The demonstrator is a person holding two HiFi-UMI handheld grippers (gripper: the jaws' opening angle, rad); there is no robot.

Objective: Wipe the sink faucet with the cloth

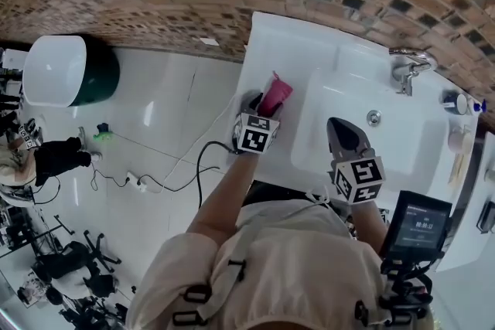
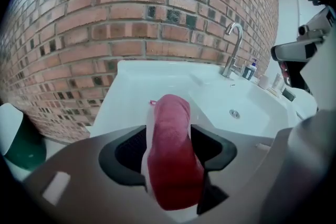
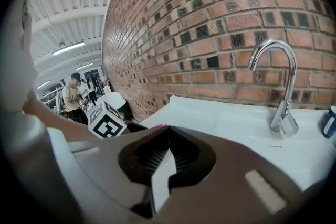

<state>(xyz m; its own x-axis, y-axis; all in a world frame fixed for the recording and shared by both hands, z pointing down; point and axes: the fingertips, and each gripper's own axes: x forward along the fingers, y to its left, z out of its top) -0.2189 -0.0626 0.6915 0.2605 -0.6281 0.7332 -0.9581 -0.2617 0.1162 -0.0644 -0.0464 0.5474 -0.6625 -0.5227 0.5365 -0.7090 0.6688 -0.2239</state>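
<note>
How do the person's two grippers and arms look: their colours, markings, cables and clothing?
Both the left gripper and the right gripper are grey, with black ribbed pads. Each carries a white cube with black square markers. A black cable trails from the left one. The person wears a pale beige top with black buckles.

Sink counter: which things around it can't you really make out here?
- Small bottle: tiny in head view, cut off by the right gripper view's edge; label unreadable.
- Pale items beside it: too small in head view to identify.
- Counter behind the cloth: hidden by it in left gripper view.
- Screen: print too small, head view.
</note>
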